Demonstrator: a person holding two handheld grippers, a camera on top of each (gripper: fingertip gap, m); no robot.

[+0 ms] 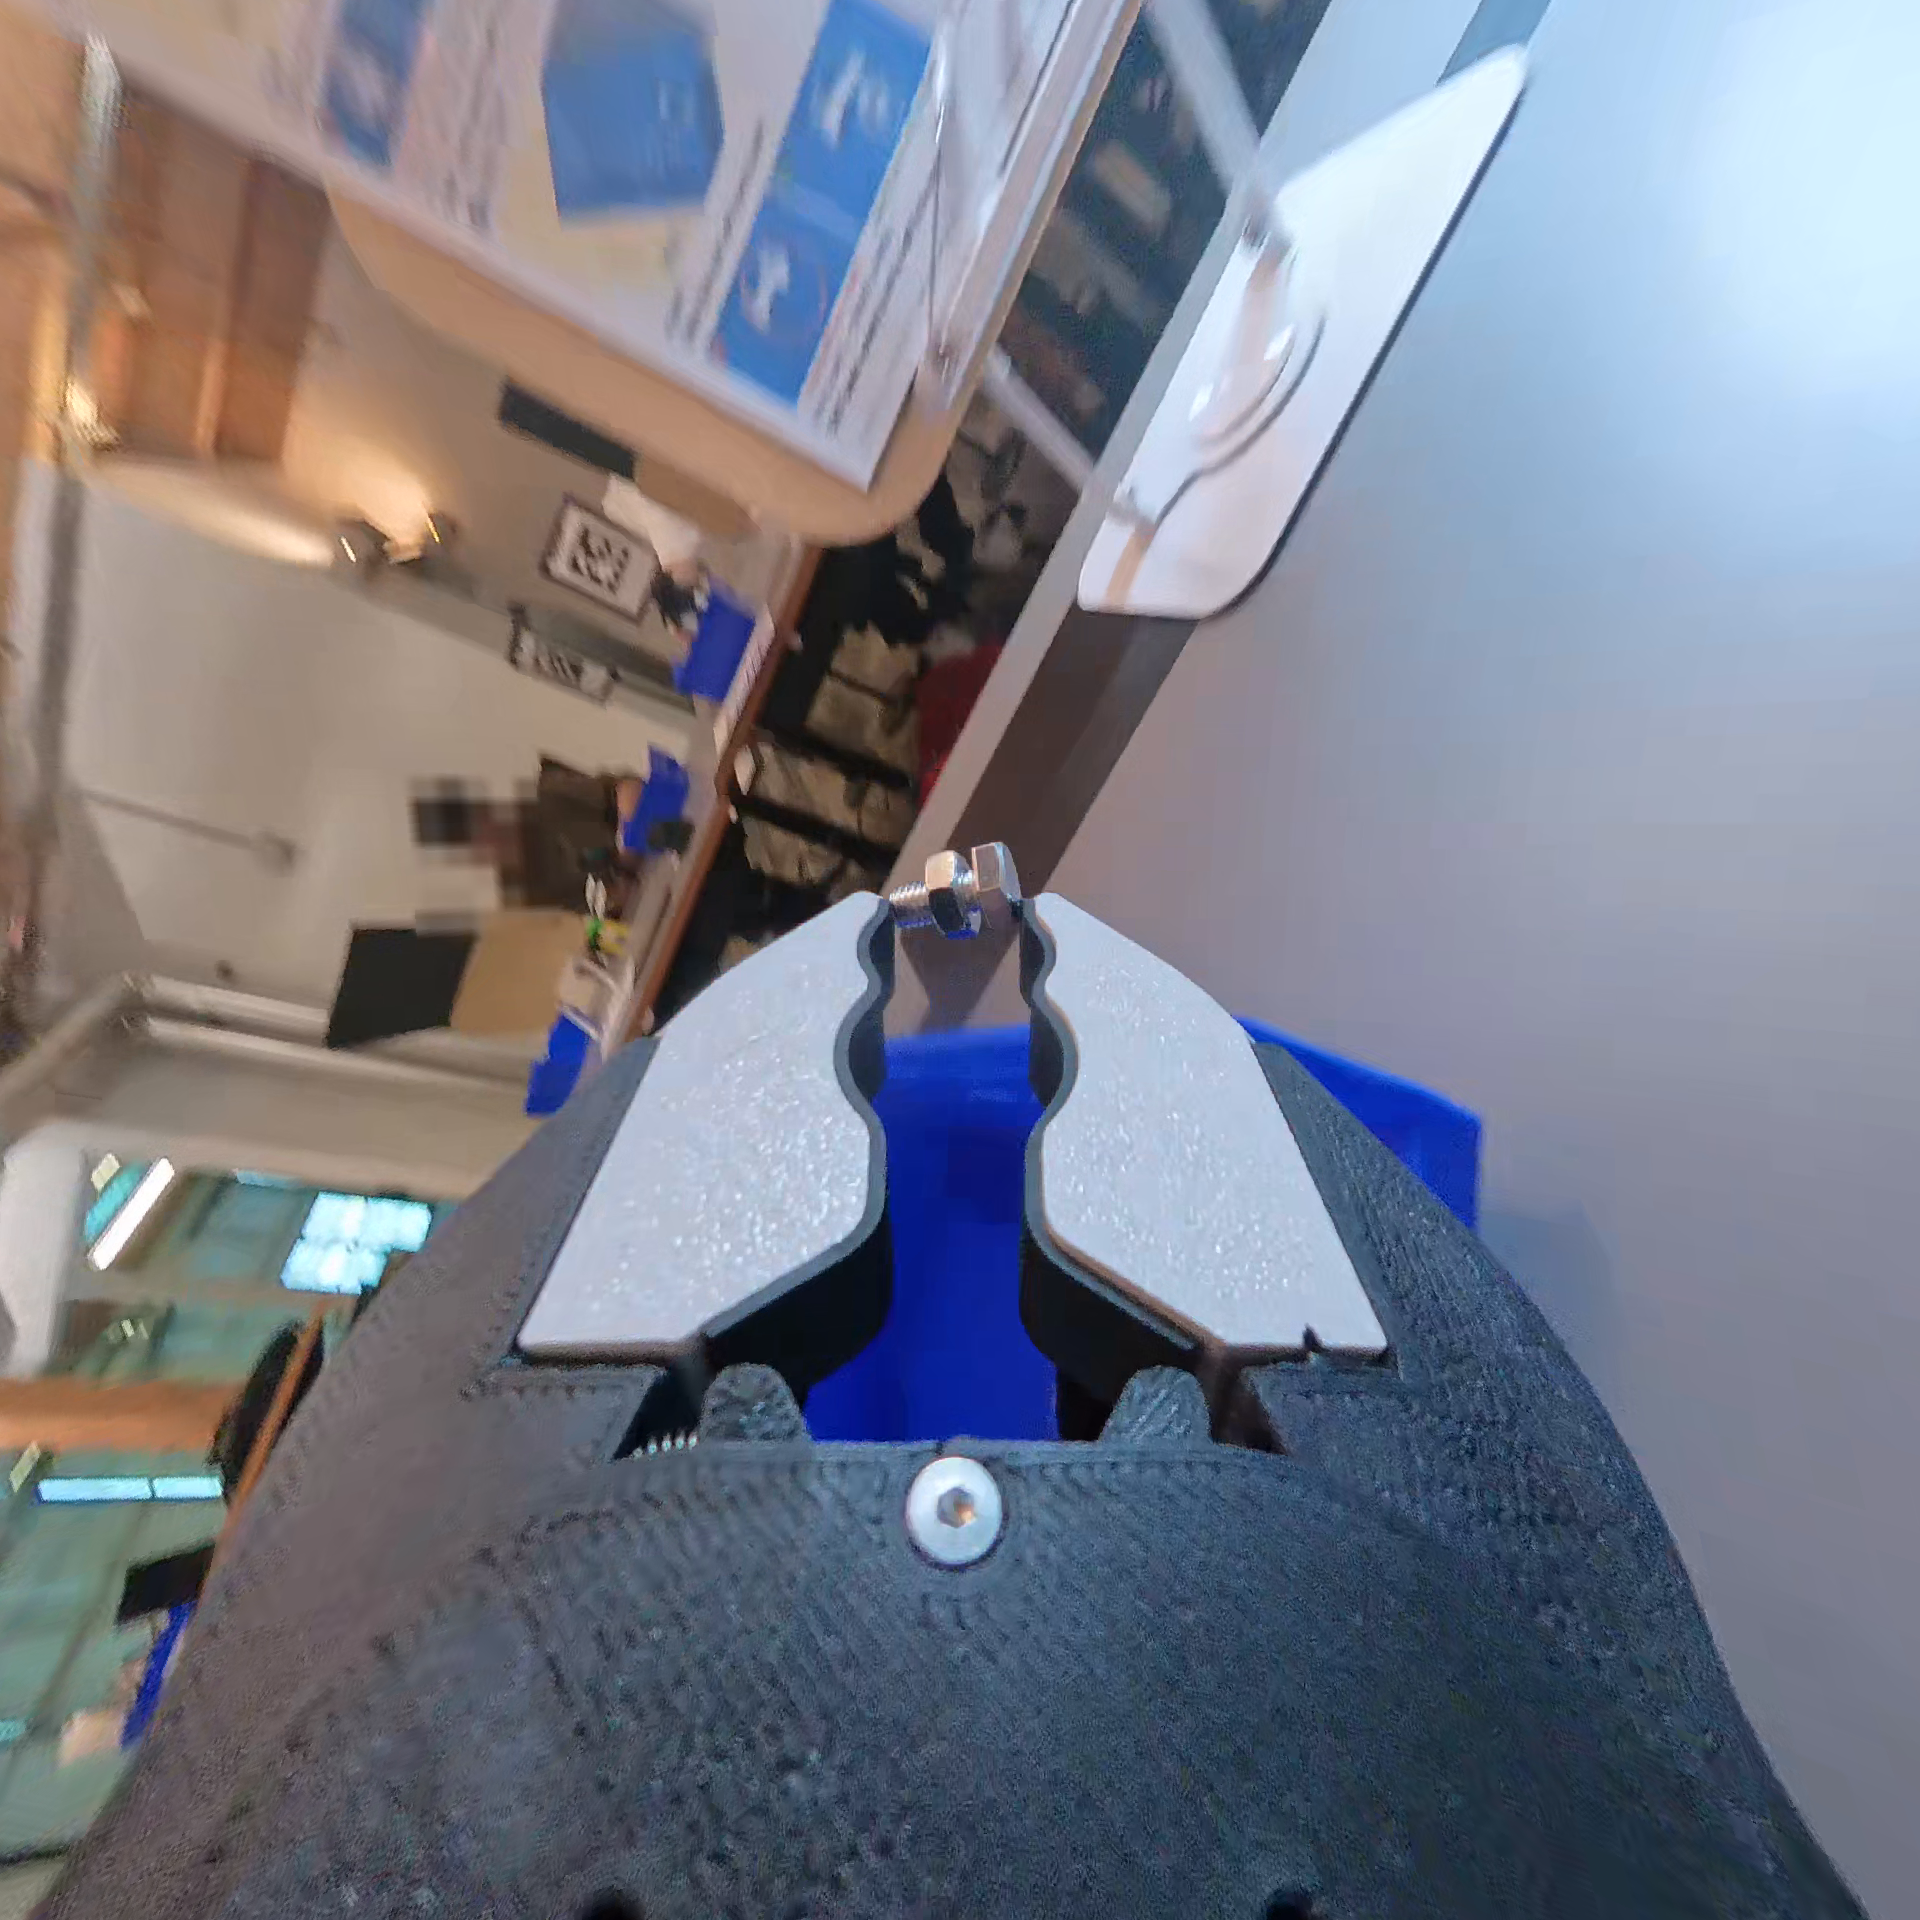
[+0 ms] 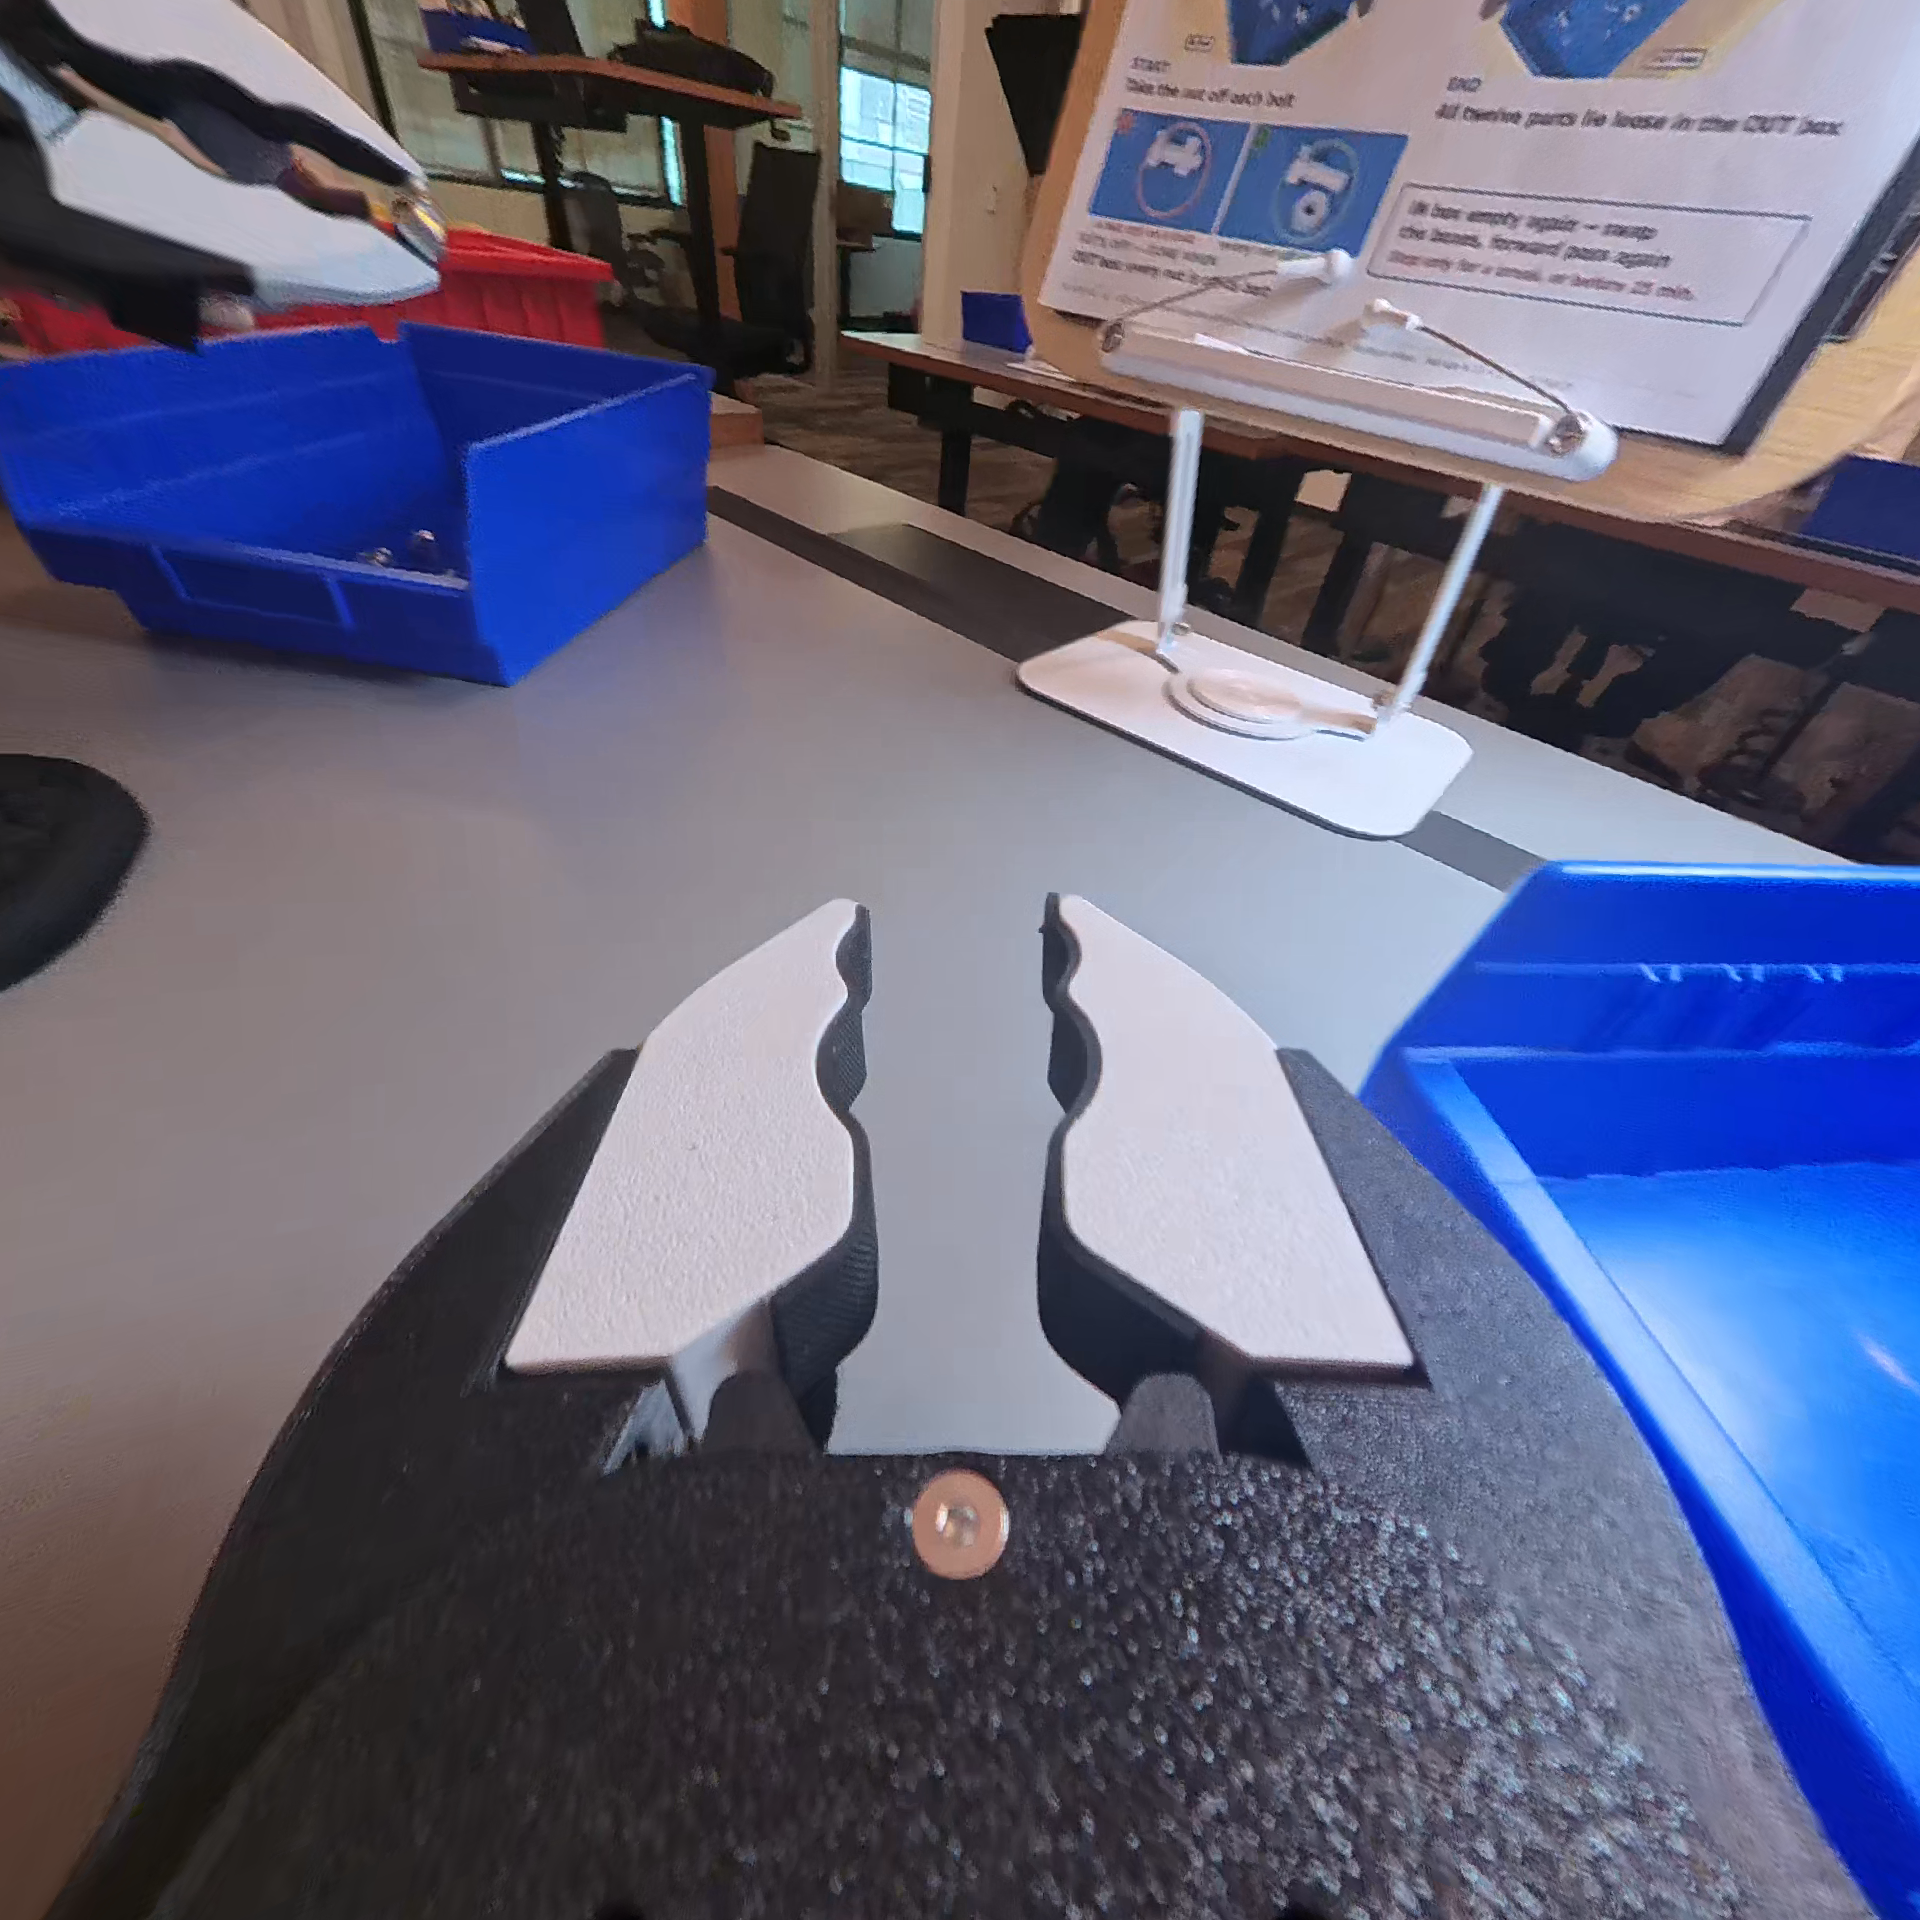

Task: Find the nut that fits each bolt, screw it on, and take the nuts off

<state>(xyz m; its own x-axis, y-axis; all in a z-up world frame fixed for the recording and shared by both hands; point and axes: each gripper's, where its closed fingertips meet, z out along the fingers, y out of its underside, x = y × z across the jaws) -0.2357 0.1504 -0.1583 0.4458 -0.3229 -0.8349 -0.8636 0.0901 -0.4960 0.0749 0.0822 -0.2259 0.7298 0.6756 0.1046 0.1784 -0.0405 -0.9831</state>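
Note:
My left gripper point(image 1: 956, 909) is shut on a small silver bolt point(image 1: 982, 883) and holds it end to end between its tips, in the air. A hex nut point(image 1: 943, 878) sits on the bolt's thread. A blue bin point(image 1: 956, 1195) lies below the fingers. In the right wrist view the left gripper point(image 2: 416, 223) is at the top left, above a blue bin point(image 2: 561, 520) with a few metal parts point(image 2: 400, 551) in it. My right gripper point(image 2: 954, 914) is open and empty, low over the grey table point(image 2: 623, 831). A second blue bin point(image 2: 1714, 1195) is just to its right.
A white stand point(image 2: 1247, 717) with an instruction sheet stands at the back right of the table. A black round pad point(image 2: 52, 852) lies at the left edge. A red bin point(image 2: 520, 281) sits behind the left blue bin. Desks and chairs fill the room beyond. Left tips to right tips: about 35 cm.

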